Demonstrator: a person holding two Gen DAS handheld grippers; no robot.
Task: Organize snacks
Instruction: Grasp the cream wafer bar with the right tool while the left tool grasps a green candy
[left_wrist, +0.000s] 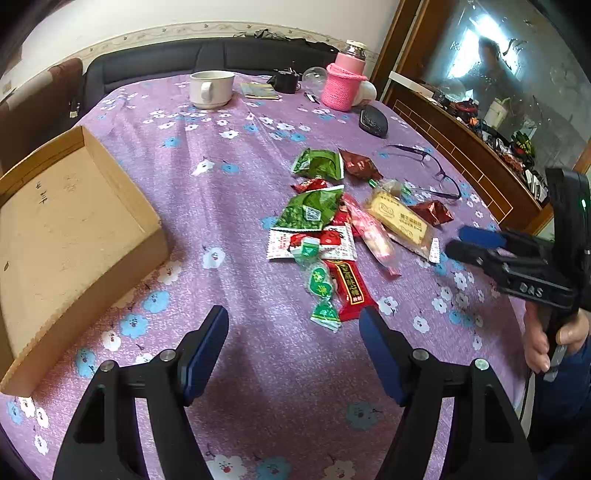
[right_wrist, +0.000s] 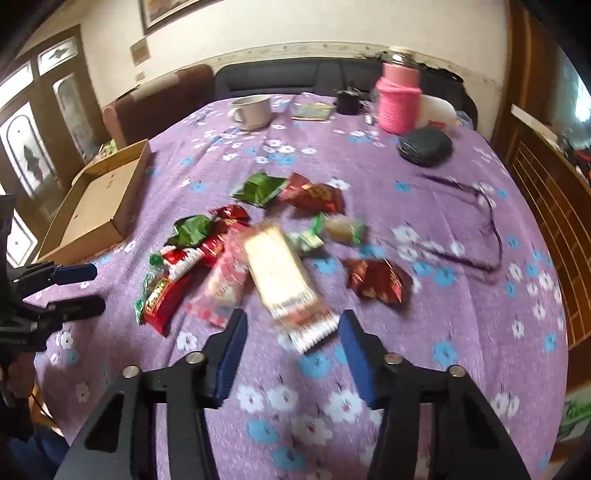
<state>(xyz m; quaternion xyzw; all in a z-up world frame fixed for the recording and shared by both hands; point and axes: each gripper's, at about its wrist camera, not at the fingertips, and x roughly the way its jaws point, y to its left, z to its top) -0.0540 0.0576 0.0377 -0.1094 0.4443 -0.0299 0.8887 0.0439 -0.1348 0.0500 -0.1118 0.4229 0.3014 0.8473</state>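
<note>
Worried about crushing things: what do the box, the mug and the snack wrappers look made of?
Box: brown cardboard, matte, raw cut edges. Mug: probably glazed ceramic, white with a soft shine. Wrappers: thin plastic film or foil, glossy and crinkled, so likely flimsy.

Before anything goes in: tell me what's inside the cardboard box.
The cardboard box shows only bare cardboard floor with faint writing. Its near corner is out of frame.

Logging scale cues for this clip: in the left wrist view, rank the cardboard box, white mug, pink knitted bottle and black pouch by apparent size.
1. cardboard box, by far the largest, though it is also nearest the camera.
2. pink knitted bottle and white mug: look about alike, so unranked.
3. black pouch, smallest.
</note>
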